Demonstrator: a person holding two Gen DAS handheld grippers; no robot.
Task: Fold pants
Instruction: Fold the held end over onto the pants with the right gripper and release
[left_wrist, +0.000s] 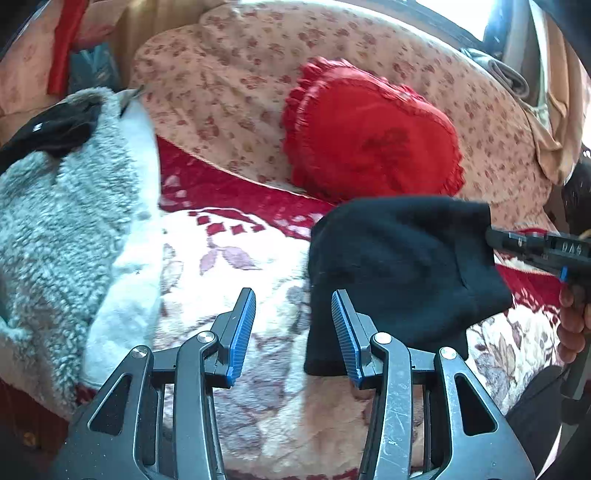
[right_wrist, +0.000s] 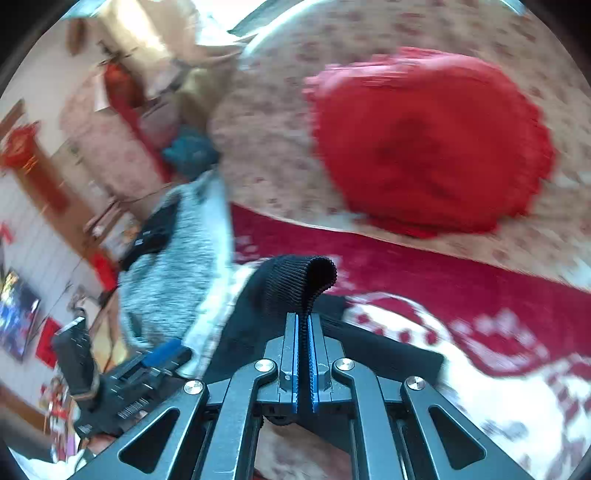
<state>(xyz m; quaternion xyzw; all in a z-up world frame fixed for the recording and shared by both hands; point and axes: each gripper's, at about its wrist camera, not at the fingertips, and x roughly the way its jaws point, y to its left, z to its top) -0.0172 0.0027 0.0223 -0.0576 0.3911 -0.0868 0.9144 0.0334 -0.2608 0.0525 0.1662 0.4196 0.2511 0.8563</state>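
Note:
The black pants (left_wrist: 402, 269) hang folded over the floral blanket (left_wrist: 229, 258), held up at their right side. My right gripper (right_wrist: 304, 325) is shut on the ribbed black waistband (right_wrist: 299, 284), which curls over its tips; in the left wrist view it (left_wrist: 495, 240) enters from the right edge. My left gripper (left_wrist: 293, 317) is open and empty, just left of the pants' lower edge; its right blue pad (left_wrist: 345, 332) is next to the cloth. In the right wrist view it (right_wrist: 162, 354) shows at lower left.
A red heart-shaped cushion (left_wrist: 369, 133) leans on floral pillows (left_wrist: 221, 92) behind the pants. A grey fleece garment (left_wrist: 62, 229) with a black item (left_wrist: 55, 129) on it lies at the left. A person's hand (left_wrist: 572, 321) shows at the right edge.

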